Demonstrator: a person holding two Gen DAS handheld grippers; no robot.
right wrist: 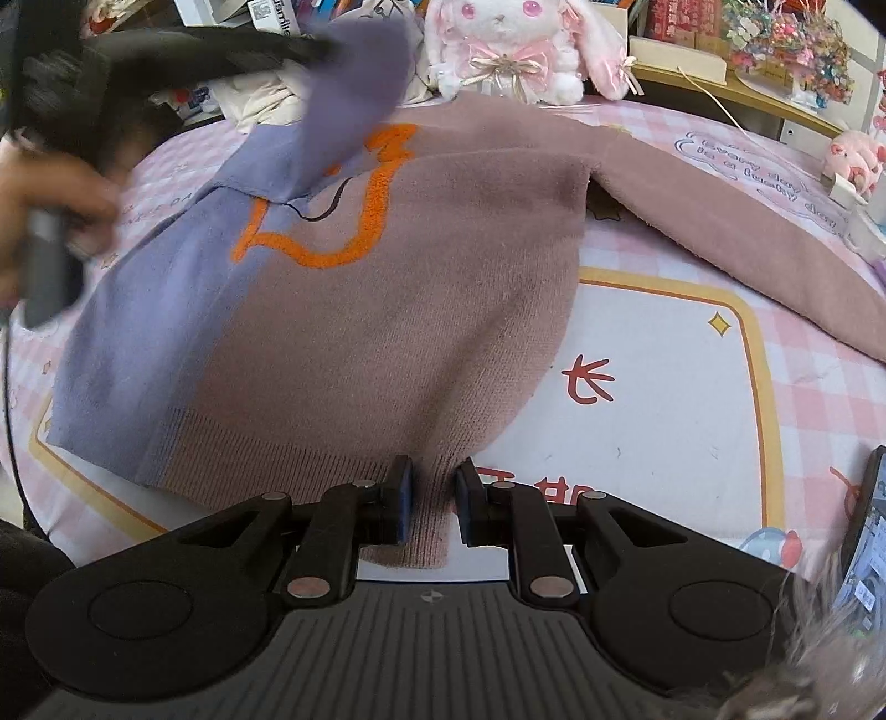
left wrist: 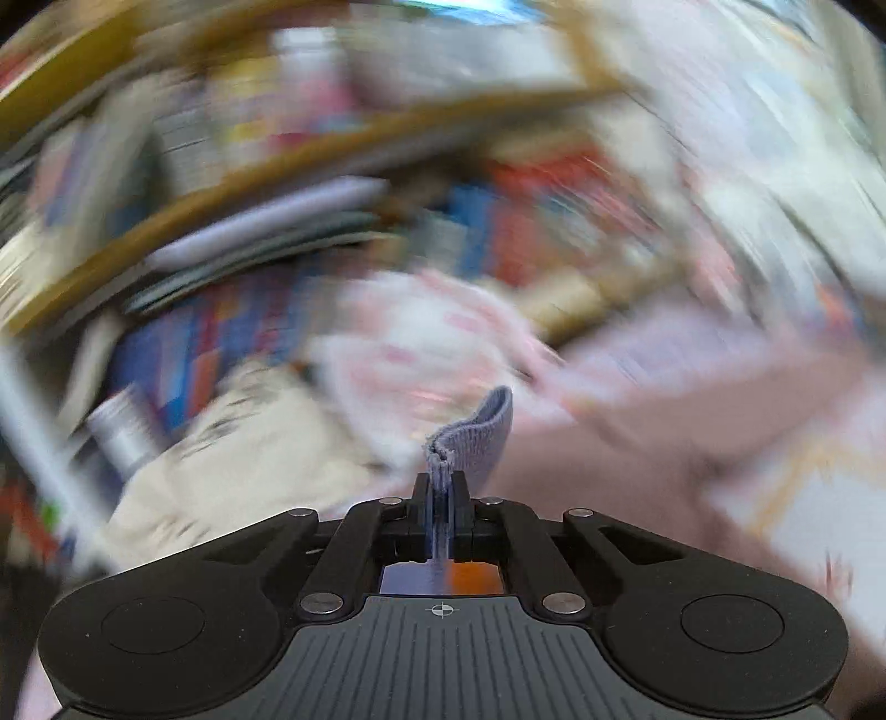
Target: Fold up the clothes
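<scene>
Right wrist view: left hand-held gripper (left wrist: 441, 487) clamps the sweater's (right wrist: 387, 310) purple sleeve (right wrist: 354, 105), swung toward twelve o'clock; right hand-held gripper (right wrist: 432, 498) open over hem — folding barely begun.

Mauve/lilac sweater (right wrist: 354, 310) flat on bed, lilac sleeve (right wrist: 354, 99) prob. lifted w/ cuff pinched.

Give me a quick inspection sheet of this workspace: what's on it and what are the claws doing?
Surface: pink checked bedsheet, printed.
Job's things: sweater lying flat, purple sleeve lifted.
Clutter: bunny plush, phone, small pink toy.
Claws: left claw shut on the purple cuff; right claw open over the hem.
Cables: thin black cable at left edge.
Surroundings: crowded shelves; left view blurred.
</scene>
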